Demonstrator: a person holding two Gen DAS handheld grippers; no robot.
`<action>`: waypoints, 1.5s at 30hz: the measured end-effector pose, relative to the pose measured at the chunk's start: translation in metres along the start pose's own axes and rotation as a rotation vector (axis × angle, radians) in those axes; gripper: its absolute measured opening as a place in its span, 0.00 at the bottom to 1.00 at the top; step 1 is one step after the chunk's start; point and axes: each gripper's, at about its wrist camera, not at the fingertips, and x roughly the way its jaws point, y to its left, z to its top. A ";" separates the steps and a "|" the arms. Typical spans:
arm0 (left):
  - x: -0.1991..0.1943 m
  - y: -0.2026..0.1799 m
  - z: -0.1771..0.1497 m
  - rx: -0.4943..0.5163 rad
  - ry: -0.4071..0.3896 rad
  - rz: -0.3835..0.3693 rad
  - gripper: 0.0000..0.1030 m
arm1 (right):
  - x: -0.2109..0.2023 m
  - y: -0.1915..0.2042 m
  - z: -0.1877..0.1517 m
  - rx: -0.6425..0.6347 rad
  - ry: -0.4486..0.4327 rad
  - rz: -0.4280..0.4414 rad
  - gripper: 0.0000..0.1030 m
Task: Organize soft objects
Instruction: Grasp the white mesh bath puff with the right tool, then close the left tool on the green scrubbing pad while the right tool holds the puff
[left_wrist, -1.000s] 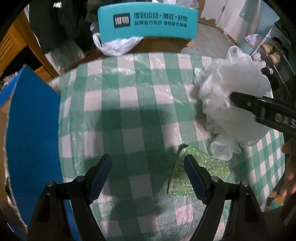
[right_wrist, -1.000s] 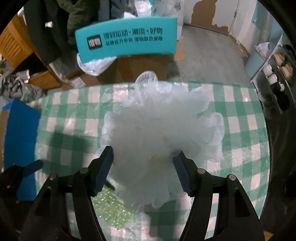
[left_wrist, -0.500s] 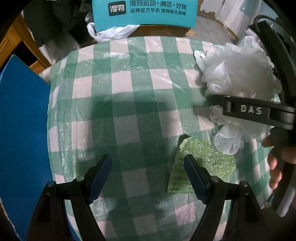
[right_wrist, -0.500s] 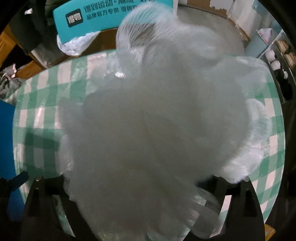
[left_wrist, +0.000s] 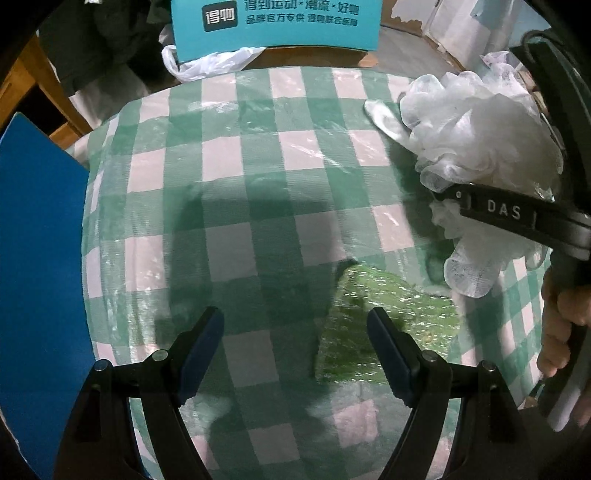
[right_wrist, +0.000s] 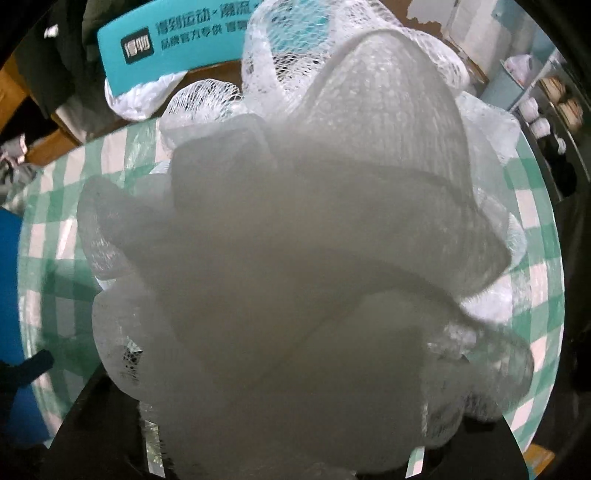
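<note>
The right tool (left_wrist: 480, 206) has just been closing on the white mesh bath pouf (left_wrist: 476, 147), which sits between its jaws. In the left wrist view one dark arm marked DAS crosses the pouf's lower ruffles and sinks into them. In the right wrist view the pouf (right_wrist: 295, 258) fills nearly the whole picture and hides the fingertips, so I cannot tell whether the pads press firmly yet. The person's hand (left_wrist: 561, 325) grips the handle at the right edge.

The left tool (left_wrist: 295, 350) hangs over the desk with its blue-padded jaws apart and nothing between them. Its right finger lies over the edge of the green glittery sponge (left_wrist: 384, 325), but contact is not clear.

The pouf rests at the right side of the desk, with the sponge just beside it, nearer the camera. It is gathered netting, ruffled and airy, so it should be very light and collapse a good deal under pressure. A hold deep through the bunched middle looks safer than one on an outer frill, which could pull loose. The sponge is a flat, squarish pad with a sparkly woven cover, probably springy, best taken across its two flat edges.

The green and white checked tablecloth (left_wrist: 258, 184) looks shiny and slightly wrinkled, like plastic. A blue board (left_wrist: 40, 258) stands at the left, a teal printed box (left_wrist: 277, 22) beyond.
</note>
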 end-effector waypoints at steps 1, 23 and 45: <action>-0.001 -0.003 -0.001 0.004 -0.002 -0.007 0.79 | -0.002 -0.002 -0.003 0.004 -0.004 0.001 0.52; 0.011 -0.049 -0.016 0.086 0.040 -0.037 0.86 | -0.044 -0.029 -0.058 0.107 -0.022 0.030 0.51; 0.012 -0.076 -0.034 0.169 -0.019 0.016 0.52 | -0.069 -0.024 -0.061 0.088 -0.066 0.032 0.51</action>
